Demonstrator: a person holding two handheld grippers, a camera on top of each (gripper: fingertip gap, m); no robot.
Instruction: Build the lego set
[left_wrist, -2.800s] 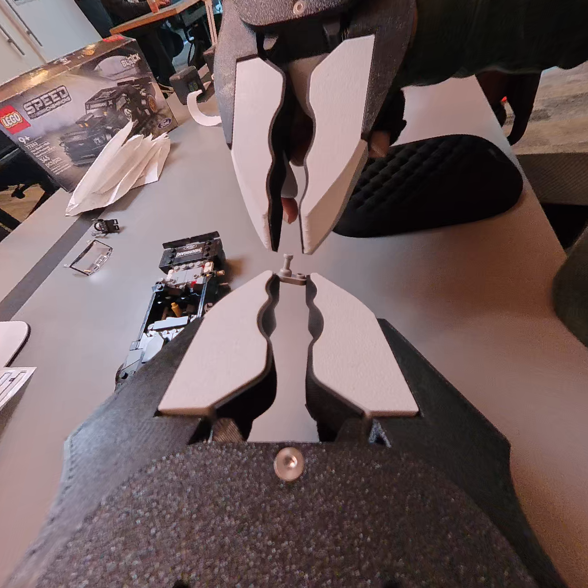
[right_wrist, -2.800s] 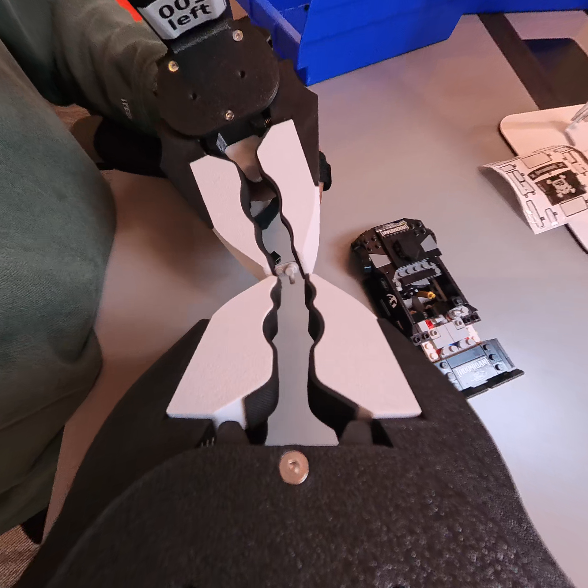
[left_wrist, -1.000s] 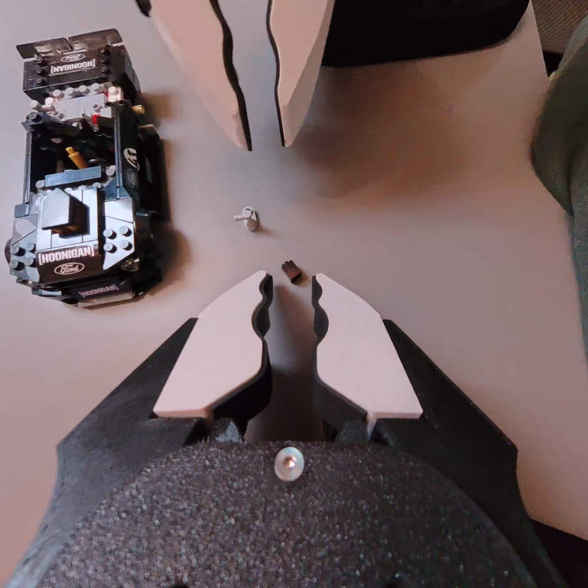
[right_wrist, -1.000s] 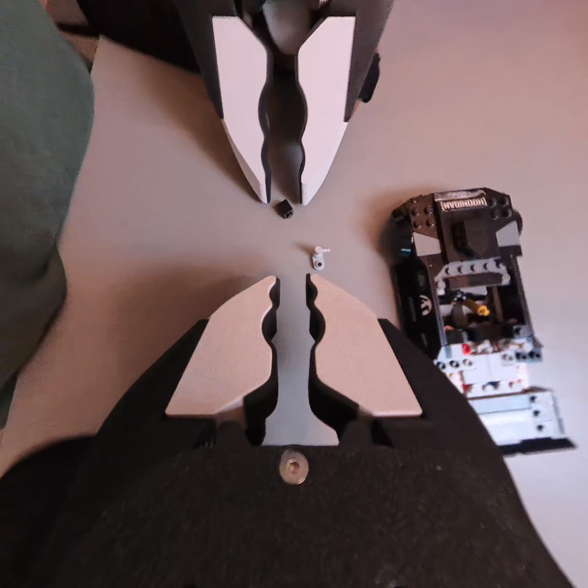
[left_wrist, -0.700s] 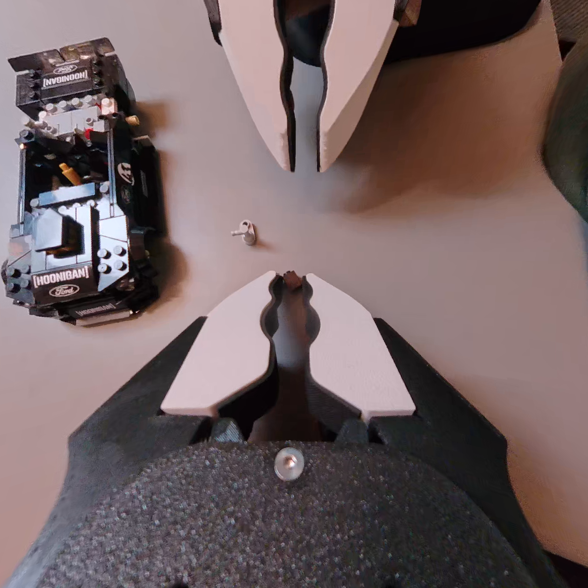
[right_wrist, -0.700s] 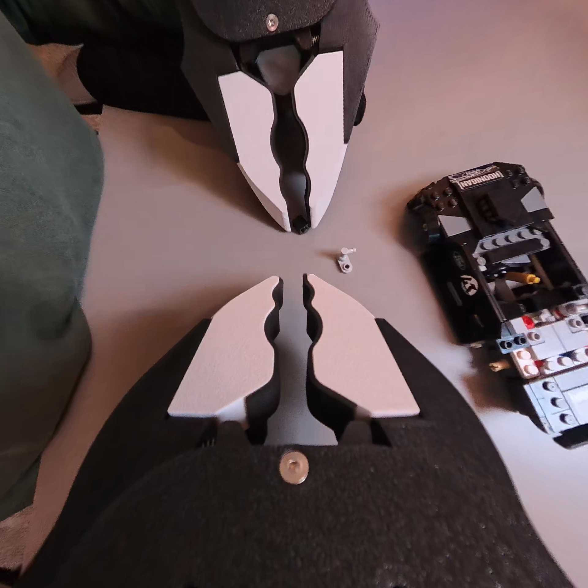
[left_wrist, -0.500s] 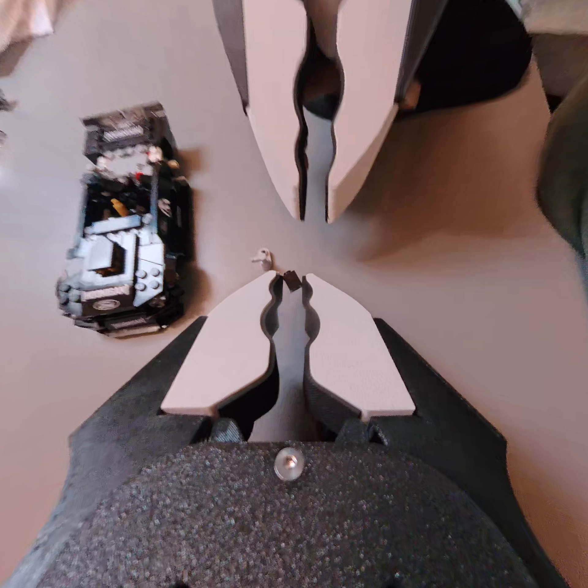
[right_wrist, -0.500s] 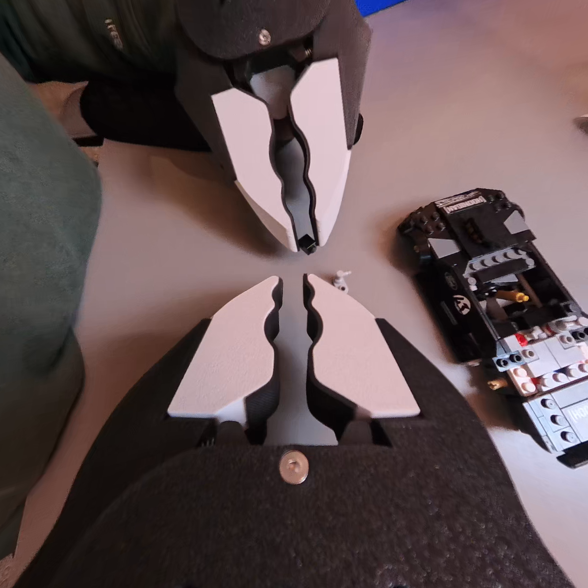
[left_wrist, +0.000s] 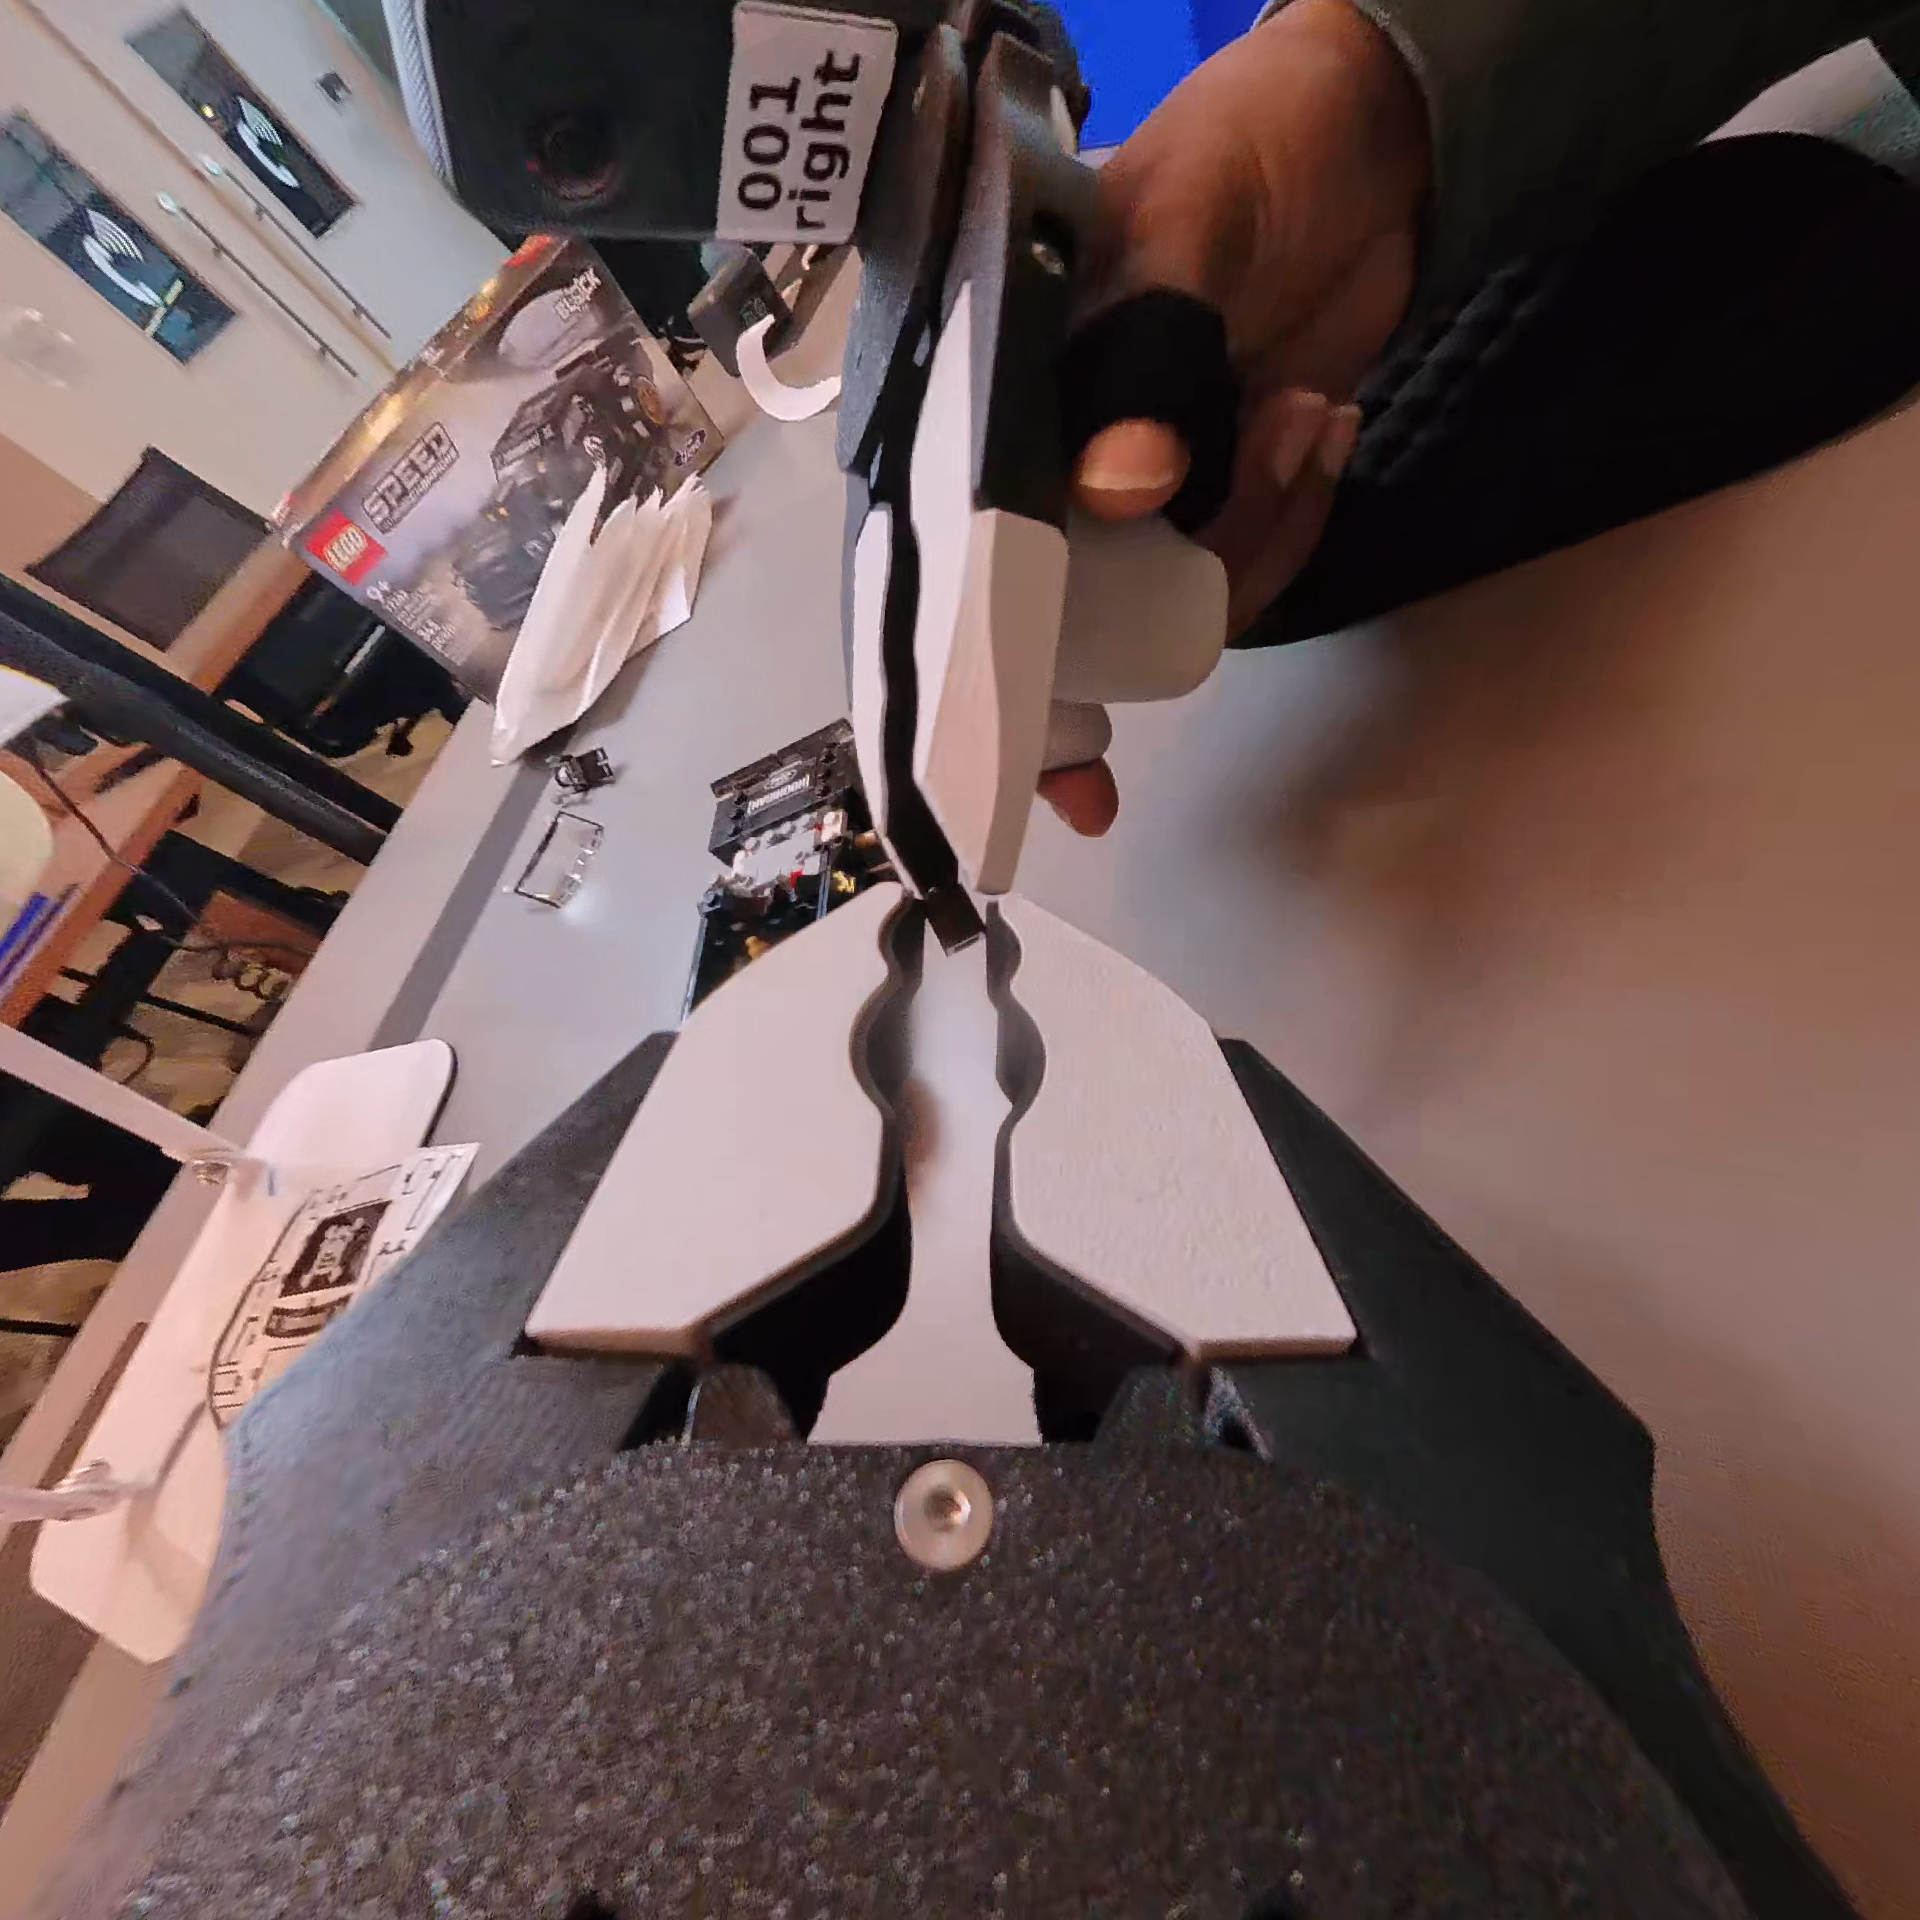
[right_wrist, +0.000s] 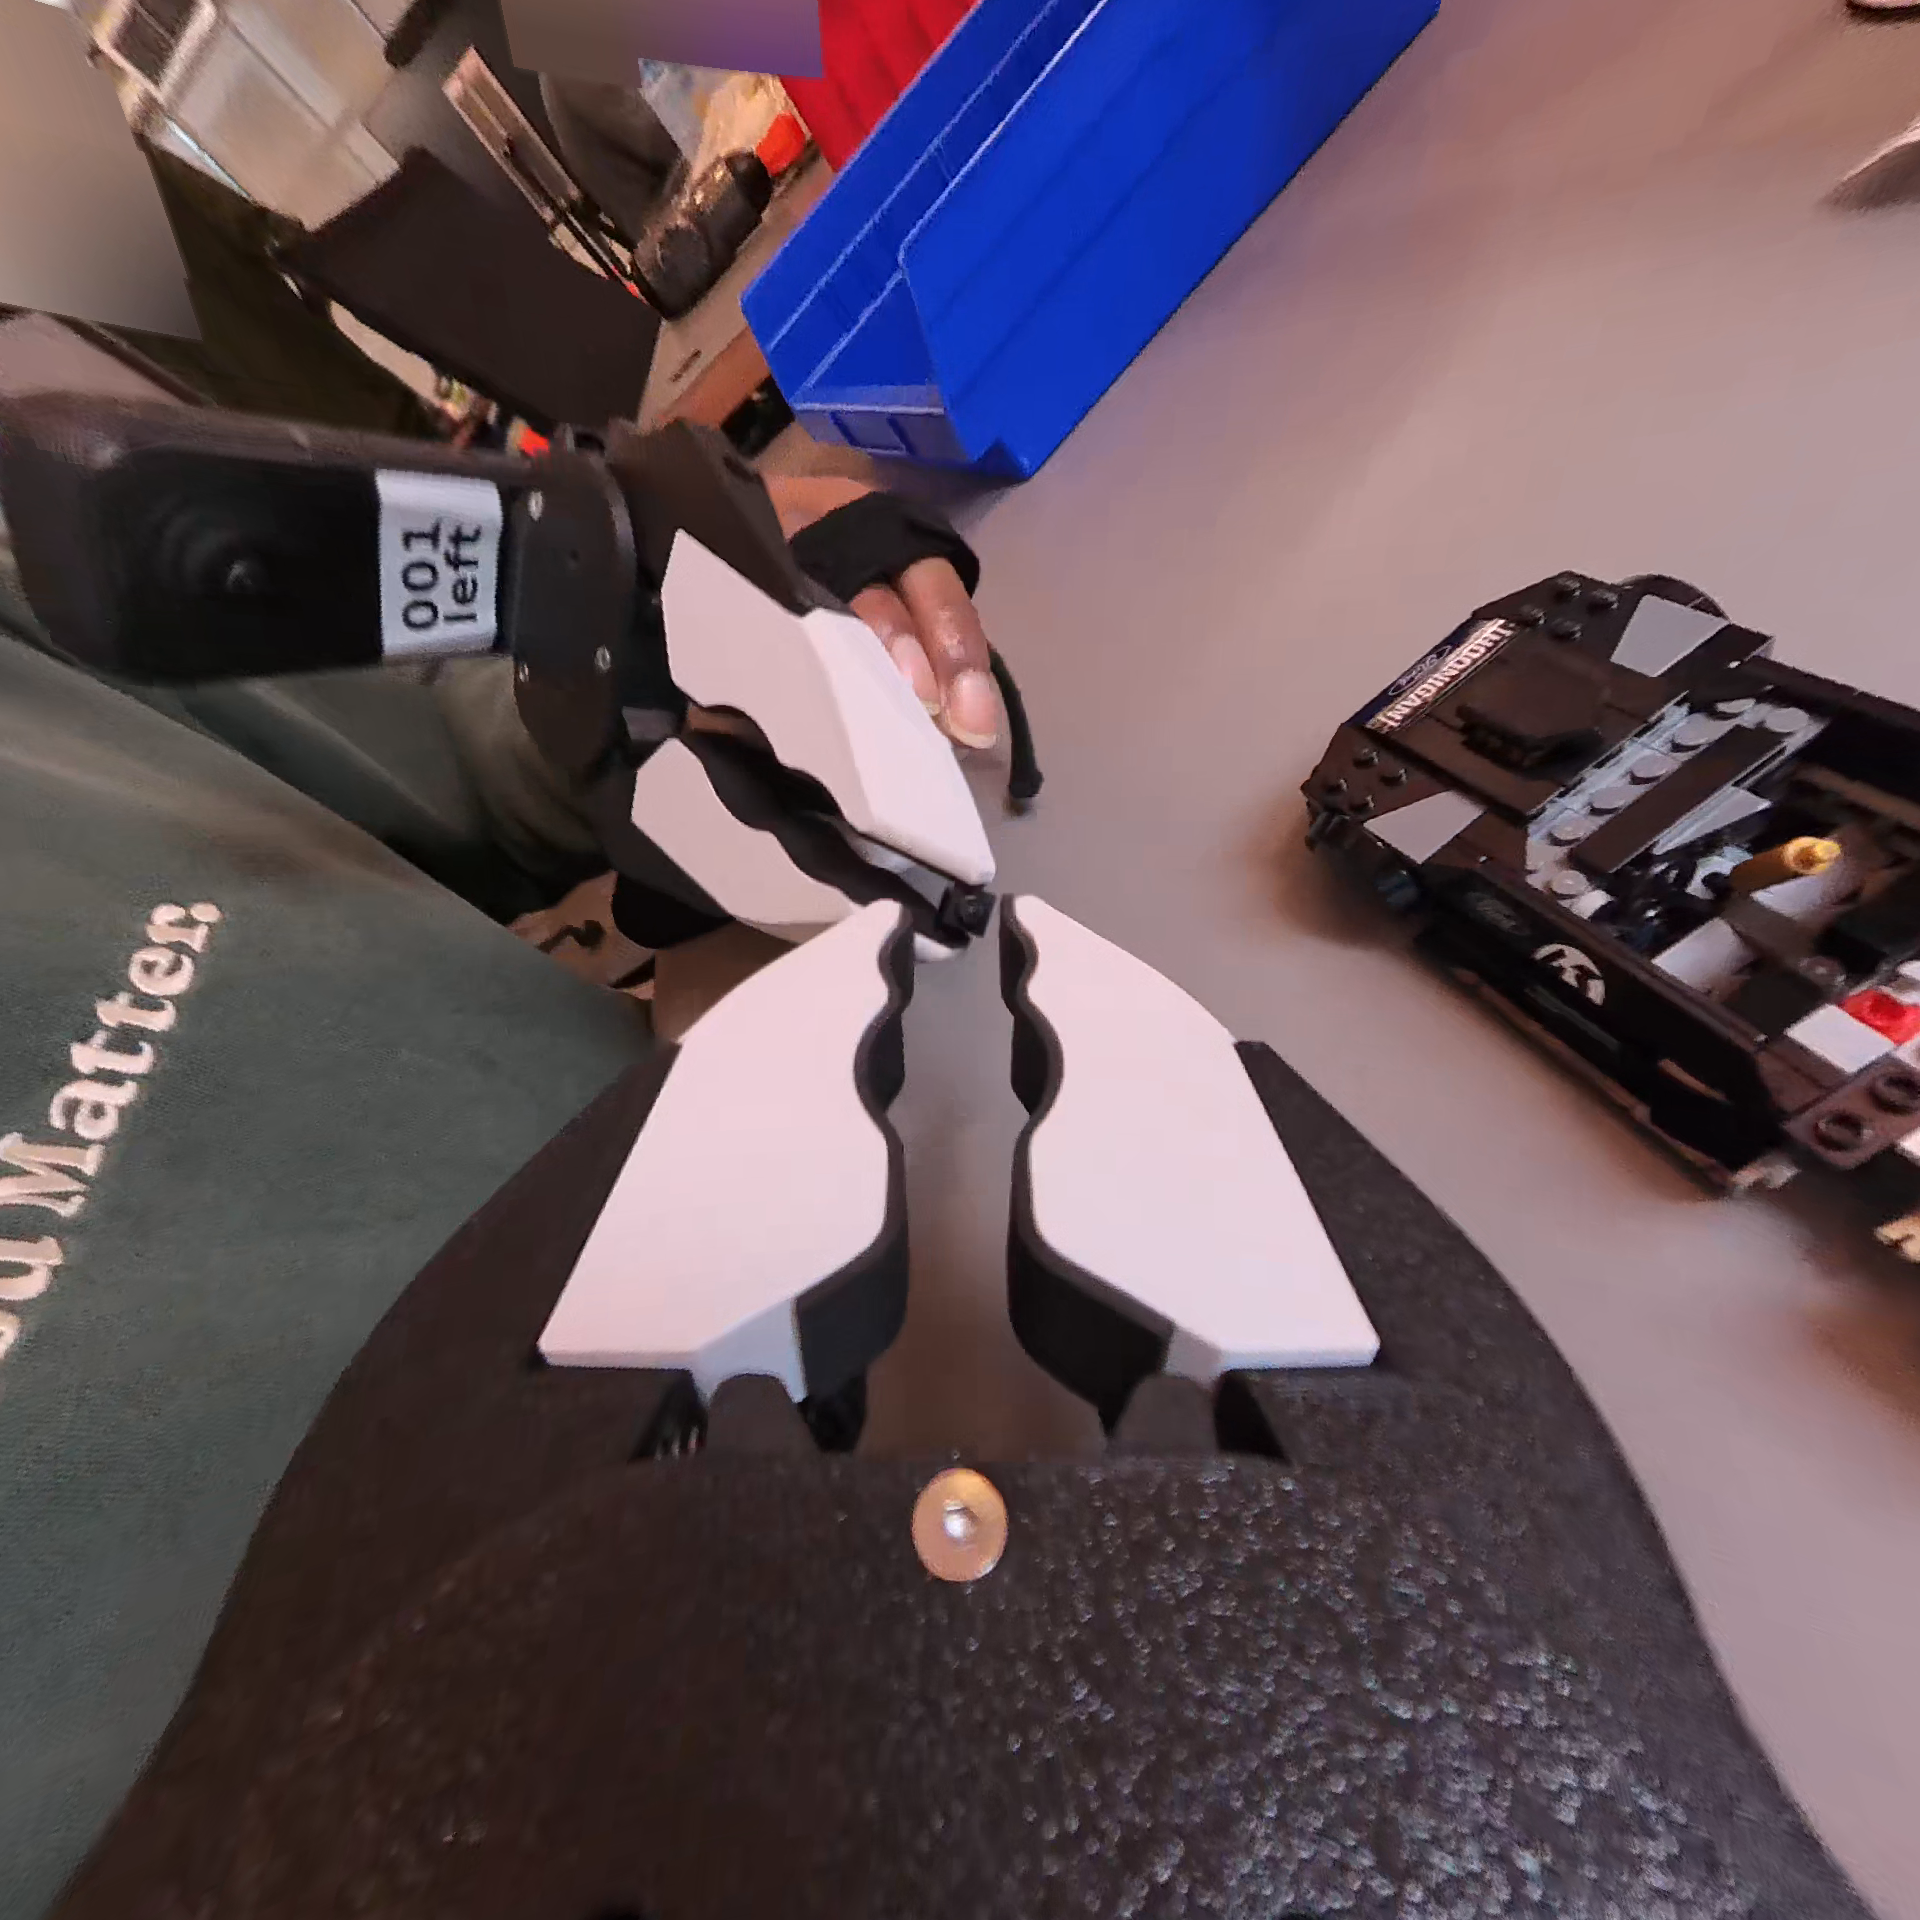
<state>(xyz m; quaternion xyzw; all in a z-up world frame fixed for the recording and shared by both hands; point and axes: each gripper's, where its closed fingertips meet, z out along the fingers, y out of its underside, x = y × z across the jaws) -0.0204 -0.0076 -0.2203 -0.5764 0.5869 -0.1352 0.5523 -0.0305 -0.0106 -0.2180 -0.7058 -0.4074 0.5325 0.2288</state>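
Note:
My left gripper (left_wrist: 951, 914) is shut on a small black Lego piece (left_wrist: 956, 927) and holds it above the grey table. In the right wrist view it (right_wrist: 961, 902) comes in from the left, with the piece (right_wrist: 966, 912) at its tips. My right gripper (right_wrist: 951, 914) is open, its tips on either side of that piece without closing on it. In the left wrist view the right gripper (left_wrist: 940, 883) comes down edge-on from above. The part-built black Lego car (right_wrist: 1662, 935) lies on the table to the right; it shows partly hidden in the left wrist view (left_wrist: 779, 821).
The Lego box (left_wrist: 499, 488) and white paper bags (left_wrist: 603, 603) lie far left. A clear windscreen part (left_wrist: 561, 857) and a small black part (left_wrist: 582, 769) lie nearer. A sticker sheet (left_wrist: 322, 1268) rests on a white tray (left_wrist: 353, 1101). Blue bins (right_wrist: 1039, 208) stand behind. A person's green sleeve (right_wrist: 208, 1039) is left. Both grippers' tips are close together, under 4 cm apart.
My left gripper closed on the black piece on the table and lifted it. Both grippers rose and tilted, and the right one's tips came up around the piece. The small grey piece is out of view.

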